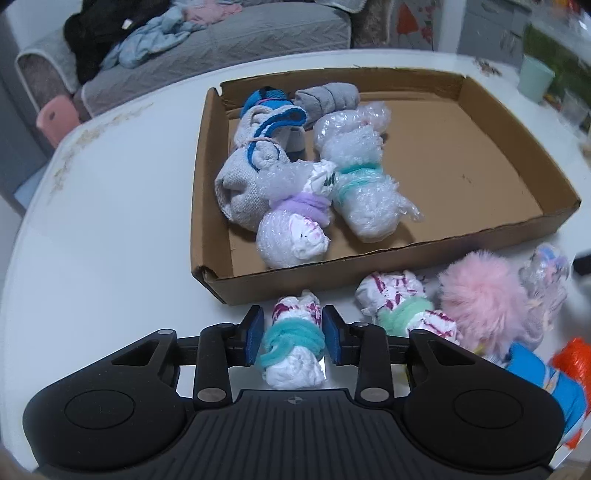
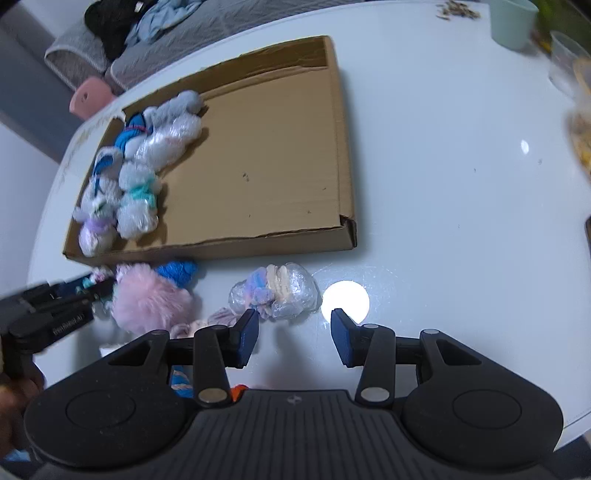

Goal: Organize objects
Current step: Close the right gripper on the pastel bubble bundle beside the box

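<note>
My left gripper (image 1: 293,338) is shut on a white paper bundle tied with teal yarn (image 1: 293,347), just in front of the cardboard tray's near wall (image 1: 295,284). The tray holds several wrapped bundles and rolled socks at its left end (image 1: 295,166). On the table beside it lie a bundle with green yarn (image 1: 400,308), a pink fluffy ball (image 1: 480,302) and a plastic-wrapped pastel bundle (image 2: 275,293). My right gripper (image 2: 293,338) is open and empty, just in front of the pastel bundle. The left gripper shows at the left in the right wrist view (image 2: 55,306).
The white round table (image 2: 443,184) carries a mint cup (image 2: 511,22) and clear containers at the far right. A blue sock (image 1: 546,376) and an orange item (image 1: 574,360) lie at the near right. A grey sofa with clothes (image 1: 184,48) stands behind the table.
</note>
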`<state>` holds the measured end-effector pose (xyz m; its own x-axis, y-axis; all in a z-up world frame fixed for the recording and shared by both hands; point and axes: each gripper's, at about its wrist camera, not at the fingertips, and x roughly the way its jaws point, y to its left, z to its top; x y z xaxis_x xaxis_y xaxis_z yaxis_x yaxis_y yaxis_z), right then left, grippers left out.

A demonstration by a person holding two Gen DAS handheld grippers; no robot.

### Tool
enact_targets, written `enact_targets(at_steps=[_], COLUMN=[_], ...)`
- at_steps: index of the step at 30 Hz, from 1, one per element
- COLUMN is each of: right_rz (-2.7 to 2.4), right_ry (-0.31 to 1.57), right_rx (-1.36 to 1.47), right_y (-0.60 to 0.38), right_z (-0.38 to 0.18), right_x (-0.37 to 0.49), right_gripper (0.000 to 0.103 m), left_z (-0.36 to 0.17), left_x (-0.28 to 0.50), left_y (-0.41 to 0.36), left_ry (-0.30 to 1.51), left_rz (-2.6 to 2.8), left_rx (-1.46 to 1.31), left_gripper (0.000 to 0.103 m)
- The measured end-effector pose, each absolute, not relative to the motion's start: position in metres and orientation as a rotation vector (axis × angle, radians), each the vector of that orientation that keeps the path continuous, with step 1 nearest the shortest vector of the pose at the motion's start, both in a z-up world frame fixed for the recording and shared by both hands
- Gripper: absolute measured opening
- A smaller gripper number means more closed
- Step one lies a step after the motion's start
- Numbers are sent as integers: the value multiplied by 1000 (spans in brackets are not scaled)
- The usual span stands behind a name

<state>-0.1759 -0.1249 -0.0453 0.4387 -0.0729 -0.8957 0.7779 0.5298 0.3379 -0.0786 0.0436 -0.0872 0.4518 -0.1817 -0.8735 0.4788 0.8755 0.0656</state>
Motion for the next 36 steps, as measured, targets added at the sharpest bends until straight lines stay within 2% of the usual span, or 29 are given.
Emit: enact_targets(at_steps=[10, 23, 31, 36], right_rz=[-624, -576, -523, -536], right_ry=[915, 728, 958, 1031], right_rx=[895, 904, 747, 666], right_y=[-134, -158, -120, -114], right_z=[-33, 9, -33, -49], right_x=[-203, -212, -166, -136], right_gripper=[41, 41, 44, 50], left_z=[-73, 16, -13, -21], left_x=[-103, -80, -82, -86], left_y=[60, 46, 50, 55], left_ry=[1073, 929, 1017, 1040], left_rz=[-395, -443, -432, -424], left_rx=[355, 219, 208, 217], left_gripper=[33, 34, 34, 34])
